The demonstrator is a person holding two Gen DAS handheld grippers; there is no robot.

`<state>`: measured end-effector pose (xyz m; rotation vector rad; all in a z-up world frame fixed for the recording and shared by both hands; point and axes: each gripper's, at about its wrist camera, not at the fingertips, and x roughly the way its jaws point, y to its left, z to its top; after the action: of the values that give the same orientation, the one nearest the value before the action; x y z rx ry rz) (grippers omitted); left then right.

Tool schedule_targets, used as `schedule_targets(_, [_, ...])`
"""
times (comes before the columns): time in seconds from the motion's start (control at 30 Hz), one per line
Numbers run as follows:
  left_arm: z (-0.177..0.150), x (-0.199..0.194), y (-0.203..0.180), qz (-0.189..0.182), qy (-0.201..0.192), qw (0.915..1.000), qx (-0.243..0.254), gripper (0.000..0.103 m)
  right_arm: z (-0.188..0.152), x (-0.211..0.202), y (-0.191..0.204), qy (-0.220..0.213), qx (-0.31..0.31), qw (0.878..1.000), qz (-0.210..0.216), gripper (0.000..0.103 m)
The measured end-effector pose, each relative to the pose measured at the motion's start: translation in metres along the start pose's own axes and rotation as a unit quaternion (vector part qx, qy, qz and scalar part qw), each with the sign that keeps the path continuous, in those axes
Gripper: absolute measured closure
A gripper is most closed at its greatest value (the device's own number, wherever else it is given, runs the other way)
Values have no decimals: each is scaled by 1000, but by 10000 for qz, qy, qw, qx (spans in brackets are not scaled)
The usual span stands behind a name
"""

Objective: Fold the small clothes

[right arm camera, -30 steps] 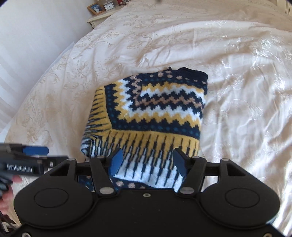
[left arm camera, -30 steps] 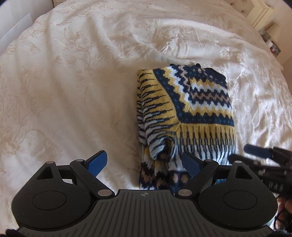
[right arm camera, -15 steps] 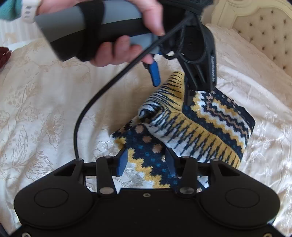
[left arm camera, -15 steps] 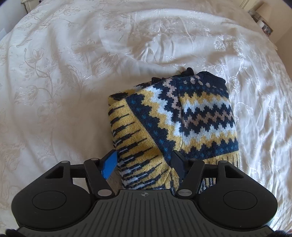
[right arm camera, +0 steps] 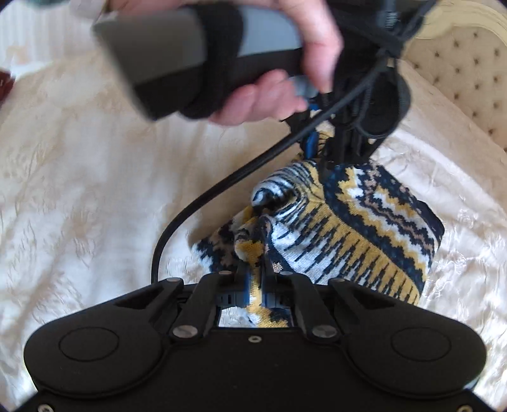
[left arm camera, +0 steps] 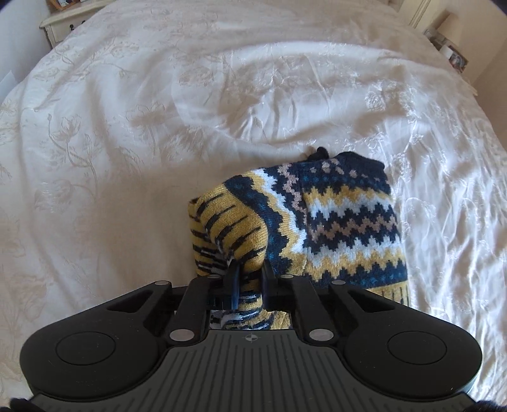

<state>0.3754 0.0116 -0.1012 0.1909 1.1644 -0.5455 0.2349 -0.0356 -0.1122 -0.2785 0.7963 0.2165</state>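
Note:
A small knitted sweater (left arm camera: 336, 222) in navy, yellow and white zigzags lies partly folded on the cream bedspread (left arm camera: 126, 142). My left gripper (left arm camera: 248, 269) is shut on the sweater's striped near-left corner and lifts it in a bunch. My right gripper (right arm camera: 256, 269) is shut on another striped edge of the sweater (right arm camera: 355, 228). In the right wrist view the left gripper (right arm camera: 320, 152) and the hand holding it hang over the sweater's far edge, pinching the cloth.
A tufted headboard (right arm camera: 462, 69) stands at the upper right of the right wrist view. A bedside table (left arm camera: 63, 19) and a lamp shelf (left arm camera: 443, 44) flank the bed's far corners. A black cable (right arm camera: 202, 202) runs from the left gripper.
Both grippers were open a second ago. They have closed on edges of the sweater, and the gripped corners now rise off the bedspread.

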Motion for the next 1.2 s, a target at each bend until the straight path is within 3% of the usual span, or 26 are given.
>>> schedule_targets(0.1, [3, 0, 11, 81, 5, 9999, -139, 90, 10, -5, -1, -78, 162, 9996, 221, 91])
schedule_targets(0.2, [-1, 24, 17, 200, 334, 9992, -125, 89, 7, 23, 2, 340, 172, 9982, 472, 89])
schedule_targets(0.23, [-4, 34, 19, 286, 424, 9986, -133, 85, 4, 36, 2, 552, 158, 9968, 552, 80])
schedule_targets(0.3, [-10, 42, 21, 440, 445, 9980, -134, 77, -3, 52, 0, 927, 234, 9925, 759, 77])
schedule_targets(0.37, [-15, 41, 23, 517, 329, 9980, -140, 66, -7, 47, -13, 865, 478, 9899, 1018, 59])
schedule_targets(0.43, [-18, 34, 26, 566, 188, 9981, -182, 57, -11, 31, -31, 644, 688, 9890, 1138, 30])
schedule_targets(0.57, [-25, 9, 28, 635, -103, 9976, -251, 46, -22, 3, -78, 314, 1182, 9873, 1011, 24])
schedule_targets(0.7, [-38, -17, 20, 674, -408, 9964, -326, 40, -27, -5, -132, 227, 1978, 9780, 617, 0])
schedule_targets(0.87, [-58, -30, -5, 612, -542, 9966, -81, 39, -40, 17, -203, 416, 2971, 9539, -10, 0])
schedule_targets(1.07, [-85, -18, -25, 547, -257, 9981, 103, 39, -49, 54, -263, 719, 4043, 9115, -229, 0])
schedule_targets(1.2, [-99, -6, -25, 486, 3, 9988, -42, 39, -49, 85, -277, 1025, 4186, 9022, -160, 0])
